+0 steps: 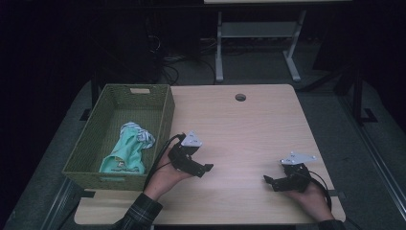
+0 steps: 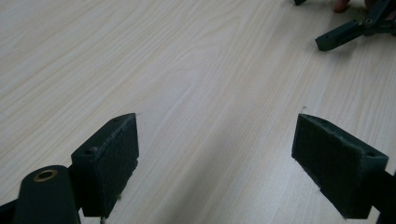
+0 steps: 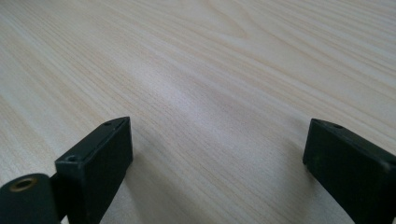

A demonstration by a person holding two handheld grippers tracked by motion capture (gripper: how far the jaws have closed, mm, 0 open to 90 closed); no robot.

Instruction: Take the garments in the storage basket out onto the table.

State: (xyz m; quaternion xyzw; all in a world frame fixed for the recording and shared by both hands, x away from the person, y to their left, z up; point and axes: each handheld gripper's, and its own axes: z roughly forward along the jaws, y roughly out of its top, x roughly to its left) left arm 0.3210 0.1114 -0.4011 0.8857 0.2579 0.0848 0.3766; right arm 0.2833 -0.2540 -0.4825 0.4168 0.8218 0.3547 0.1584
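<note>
Table (image 1: 249, 129): both grippers low, jaws wide.

High view: dim, dark surround, table (image 1: 249, 129) moderately lit from above. Gripper views: bright, even light on the wood; soft shadows under the jaws; near jaw edges slightly blurred

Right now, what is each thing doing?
Left gripper: open, holding nothing, over the table.
Right gripper: open, holding nothing, over the table.
Basket: upright, no lid, at the table's left side.
Cloth: crumpled, lying inside the basket.
Table: bare between the grippers.
</note>
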